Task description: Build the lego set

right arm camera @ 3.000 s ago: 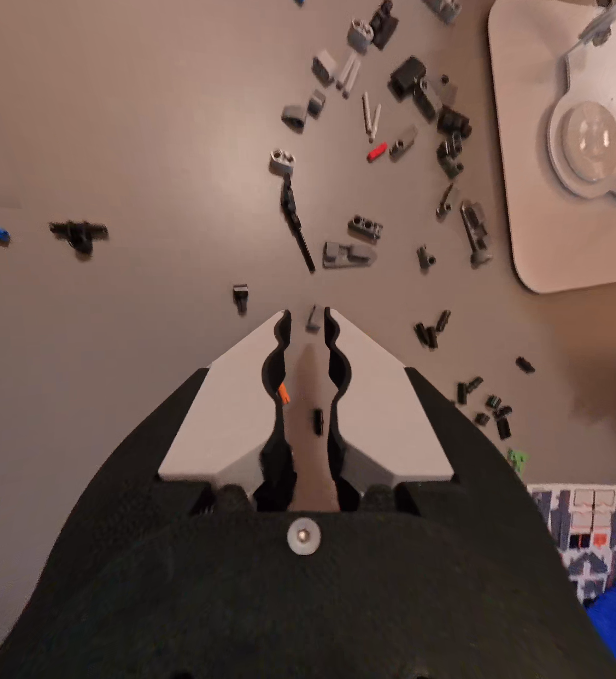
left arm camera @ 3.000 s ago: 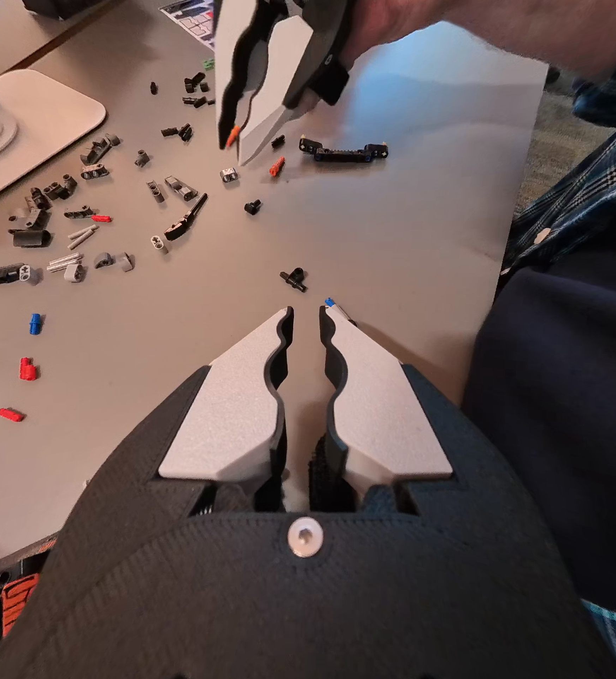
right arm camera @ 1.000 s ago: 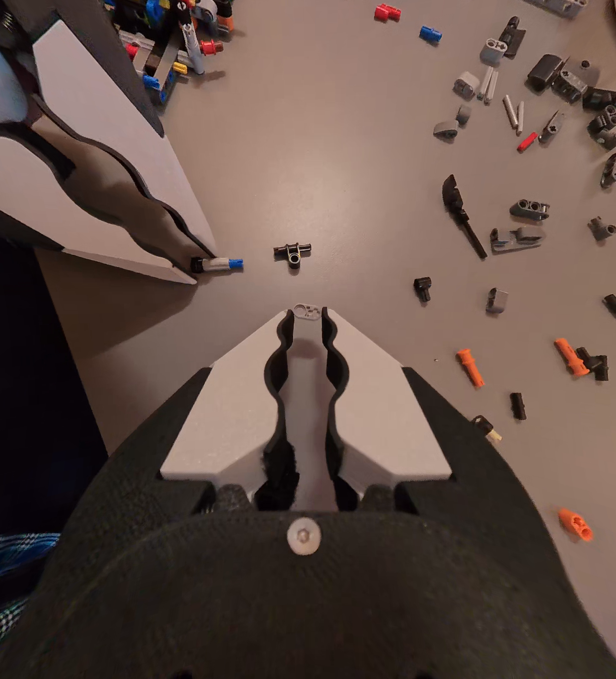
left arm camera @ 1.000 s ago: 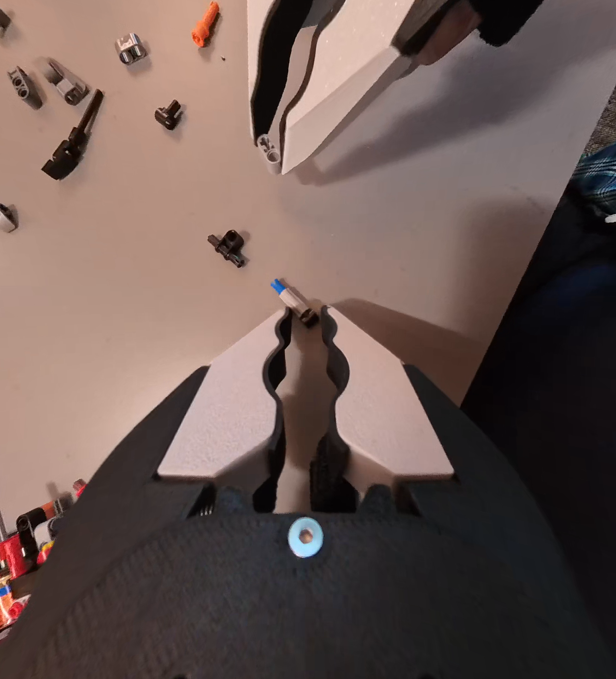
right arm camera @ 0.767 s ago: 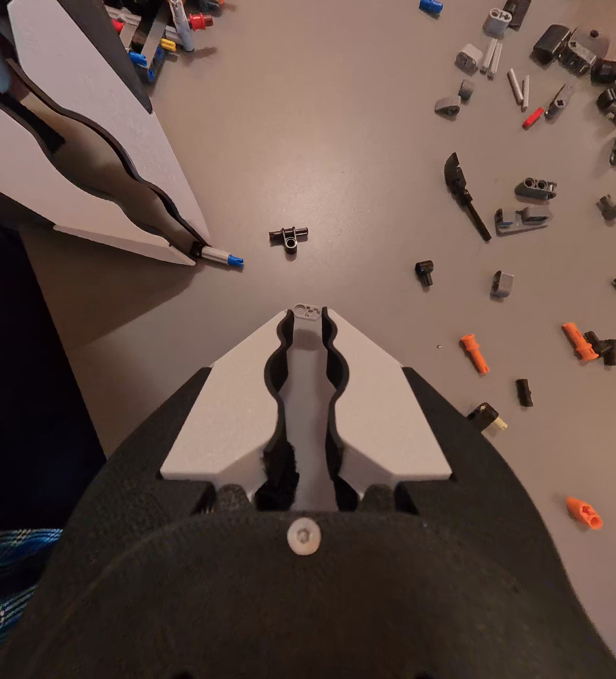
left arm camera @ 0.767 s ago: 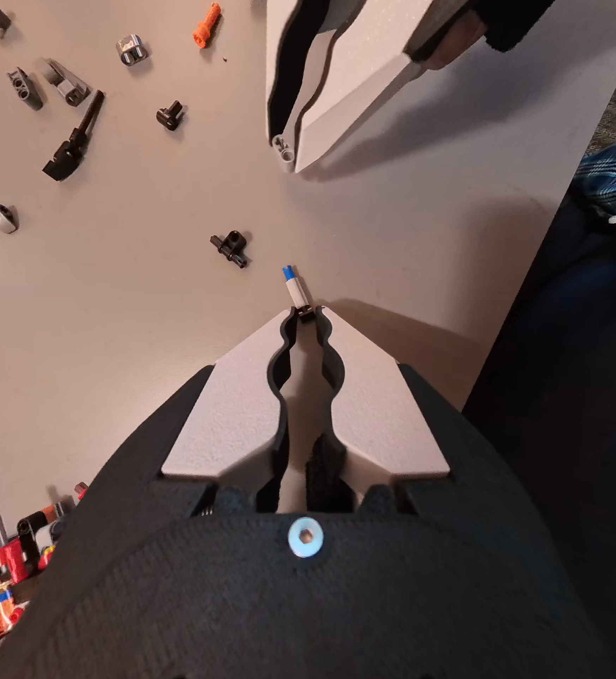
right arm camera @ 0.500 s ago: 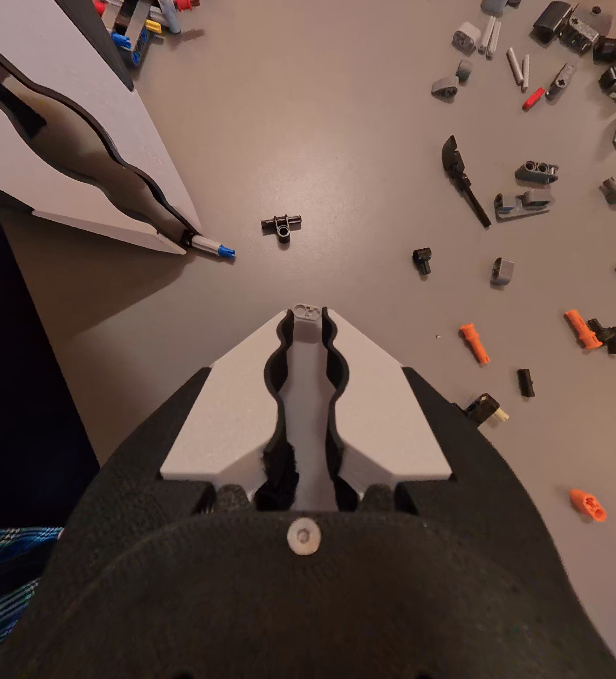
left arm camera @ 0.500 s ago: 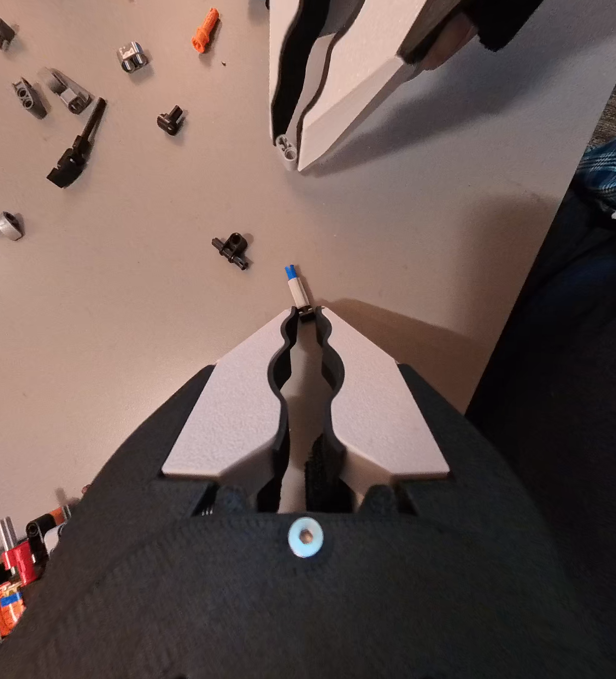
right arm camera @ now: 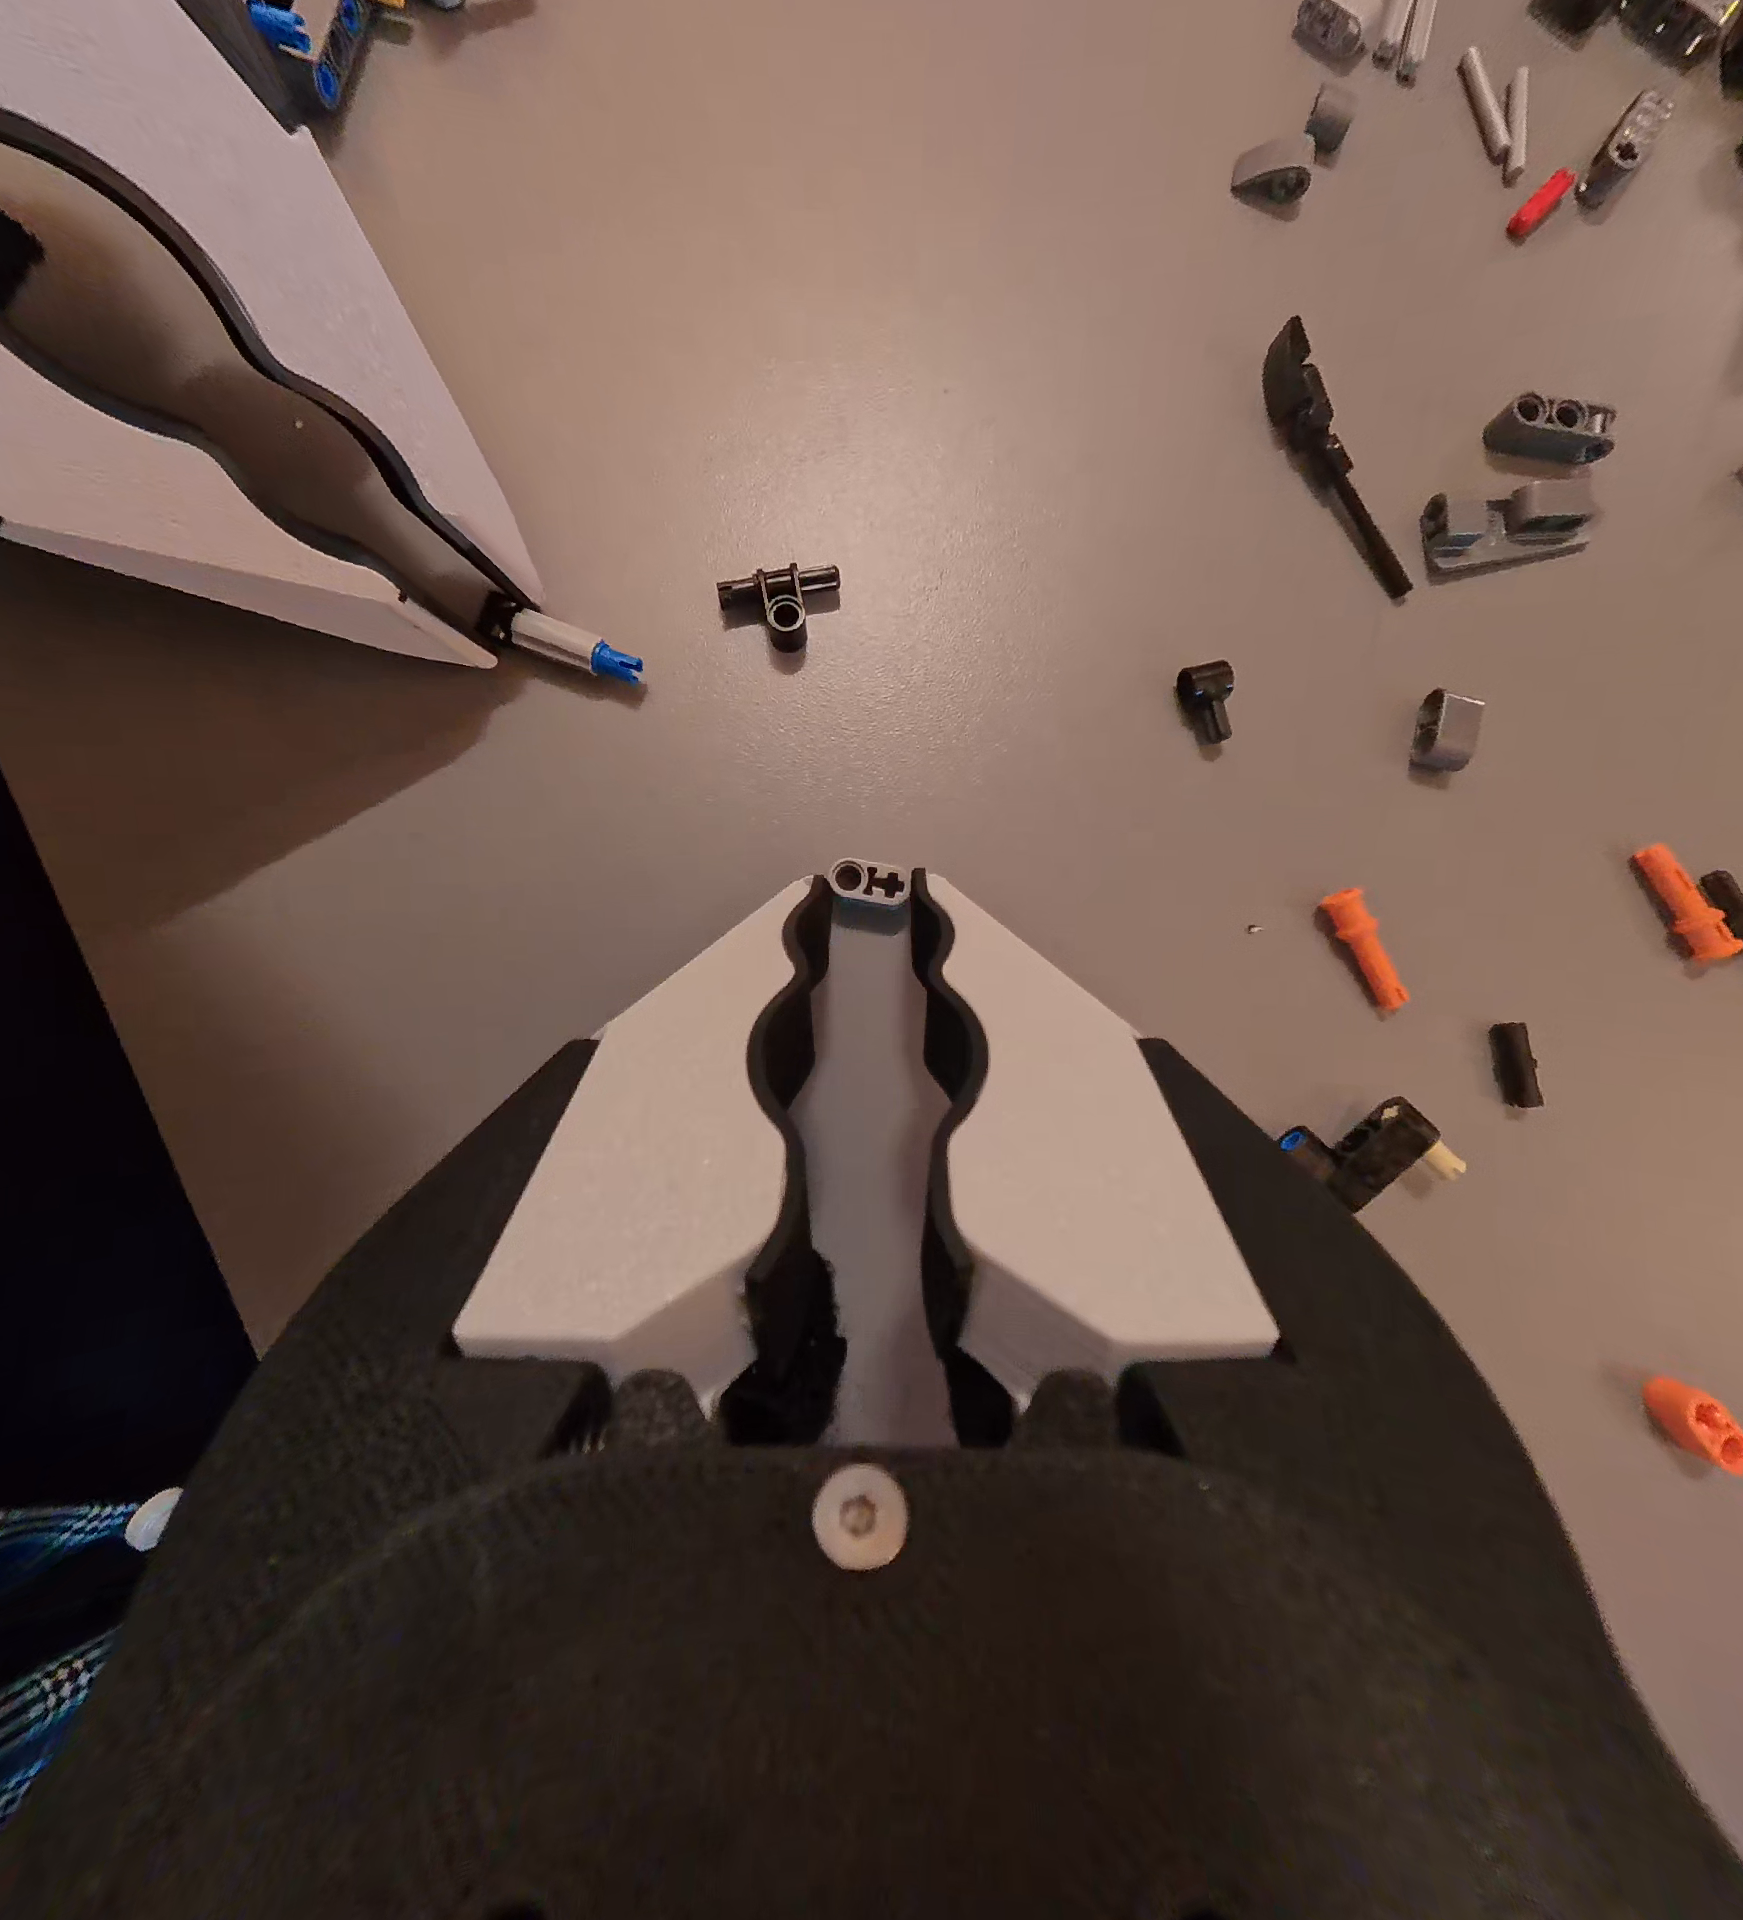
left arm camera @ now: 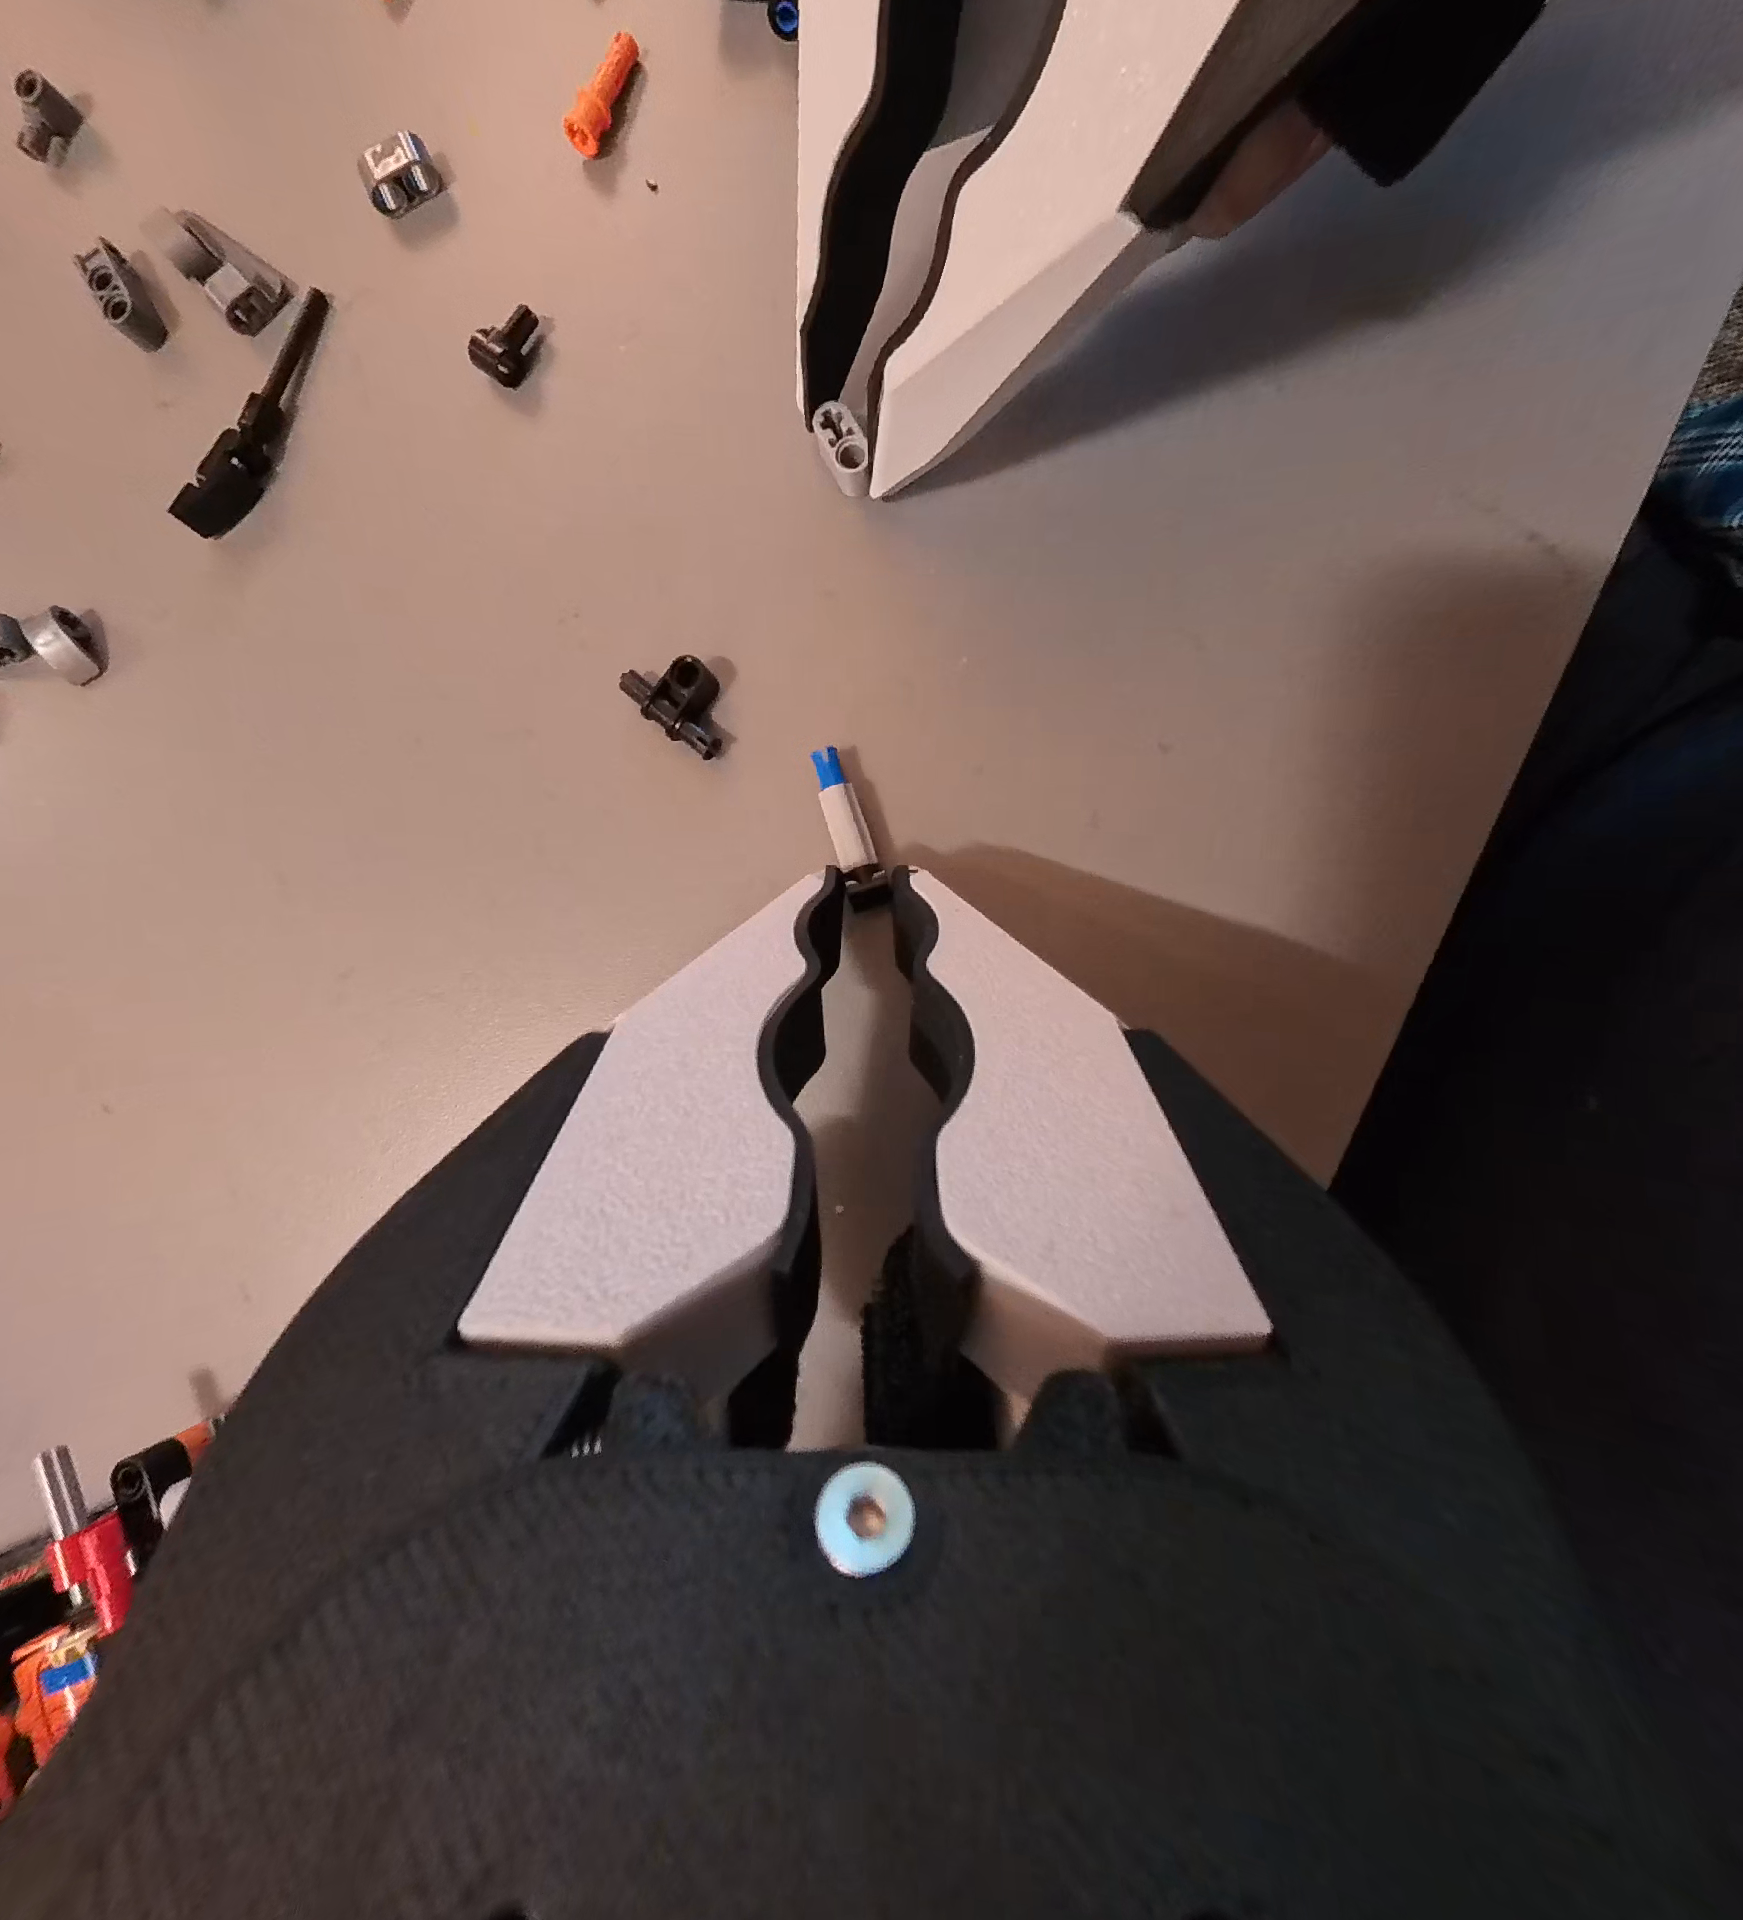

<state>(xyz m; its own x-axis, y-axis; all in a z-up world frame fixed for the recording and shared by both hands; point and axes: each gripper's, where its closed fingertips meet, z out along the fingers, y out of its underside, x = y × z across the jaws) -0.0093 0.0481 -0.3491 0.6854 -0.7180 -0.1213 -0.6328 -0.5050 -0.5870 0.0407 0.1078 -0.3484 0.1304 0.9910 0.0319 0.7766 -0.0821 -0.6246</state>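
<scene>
gripping a short pin [left arm camera: 843, 826] by its black end, the left tongs [left arm camera: 865, 896] were closed on it; the pin's grey sleeve and blue tip pointed toward 12 o'clock, just above the table [left arm camera: 1106, 675]. in the right wrist view the same pin [right arm camera: 563, 646] jutted from those tongs [right arm camera: 498, 621] at 10 o'clock, blue tip toward 4 o'clock. the right tongs [right arm camera: 872, 883] were closed on a small grey two-hole piece [right arm camera: 869, 885], one hole round and one cross-shaped, held at the fingertips; the left wrist view showed it [left arm camera: 841, 447] at 12 o'clock, well apart from the pin. a black t-shaped connector [right arm camera: 782, 601] lay on the table between the two tongs, near the pin's blue tip. loose parts lay scattered toward 2 o'clock in the right wrist view: a black lever [right arm camera: 1326, 457], orange pegs [right arm camera: 1362, 948], grey blocks [right arm camera: 1447, 729]. a partly built red and black model [left arm camera: 5, 1642] showed at 8 o'clock in the left wrist view.
</scene>
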